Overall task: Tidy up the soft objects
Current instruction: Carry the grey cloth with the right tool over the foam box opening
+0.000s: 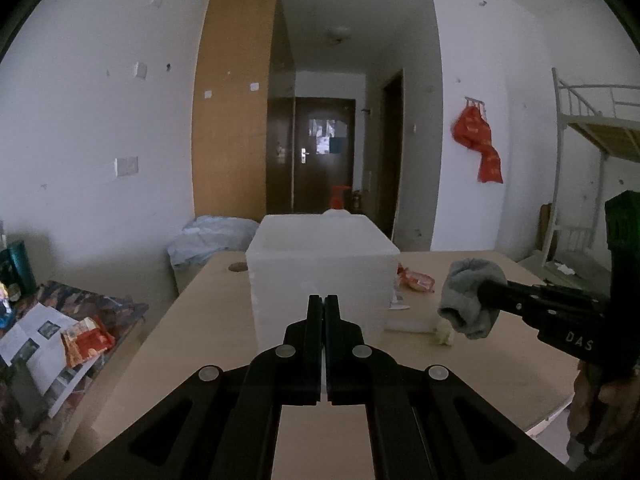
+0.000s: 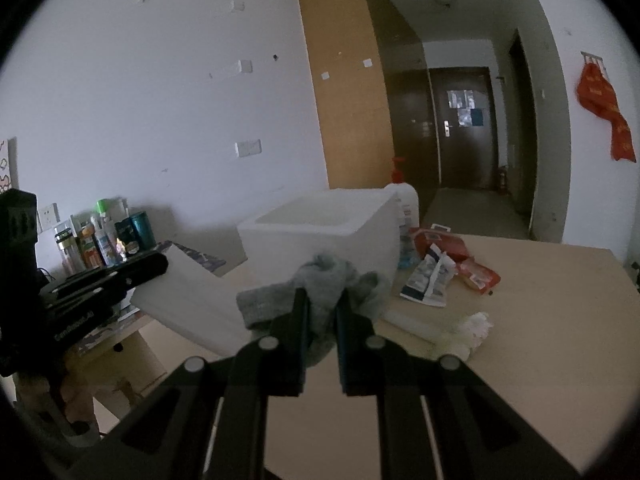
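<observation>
The right gripper (image 2: 322, 312) pinches a grey sock (image 2: 320, 284), holding it clear of the desk (image 2: 540, 340), low in the middle of the right wrist view. In the left wrist view the same sock (image 1: 470, 298) hangs at the right of the frame from the tip of that gripper (image 1: 486, 294), level with the white foam box (image 1: 320, 264) and just to its right. That gap is what counts: the open top of the box (image 2: 320, 220) lies ahead and slightly left of the pinched sock, so I judge the coming move to be a short carry over the near wall, then a release. The right hand is plainly the nearer one.

The left gripper (image 1: 323, 304) is pressed together with nothing in it, pointing at the box's near wall.

The sock is a soft, bunched lump, folds bulging either side of the fingers, a limp end drooping below. A pale crumpled thing (image 2: 476, 326) lies on the desk to the right, probably another soft piece waiting.
</observation>
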{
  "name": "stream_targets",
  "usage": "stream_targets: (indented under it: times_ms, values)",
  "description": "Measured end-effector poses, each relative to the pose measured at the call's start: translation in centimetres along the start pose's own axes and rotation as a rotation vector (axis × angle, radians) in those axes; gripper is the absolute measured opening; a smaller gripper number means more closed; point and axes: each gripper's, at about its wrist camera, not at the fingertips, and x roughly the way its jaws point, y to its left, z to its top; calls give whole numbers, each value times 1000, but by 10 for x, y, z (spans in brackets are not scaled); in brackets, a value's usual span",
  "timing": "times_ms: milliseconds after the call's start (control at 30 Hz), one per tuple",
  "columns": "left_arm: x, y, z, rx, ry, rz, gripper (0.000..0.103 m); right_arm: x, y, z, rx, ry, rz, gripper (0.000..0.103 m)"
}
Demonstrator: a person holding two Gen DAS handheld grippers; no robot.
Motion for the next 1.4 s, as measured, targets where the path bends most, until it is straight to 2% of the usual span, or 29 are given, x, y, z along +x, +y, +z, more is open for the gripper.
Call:
stream_targets:
  times_ms: [233,533,1067,1400]
  values:
    - [4,2,4,-6,4,0,1,5,2,8,-15,2,2,15]
    - [15,4,25,-9,-8,-2,1,8,0,33,-35,-13,1,15]
    - [35,6,91,4,-58,18,1,25,-7,91,-73,-65,8,15]
    - [56,13,124,6,-101,20,1,43,-13,109,-88,-82,3,15]
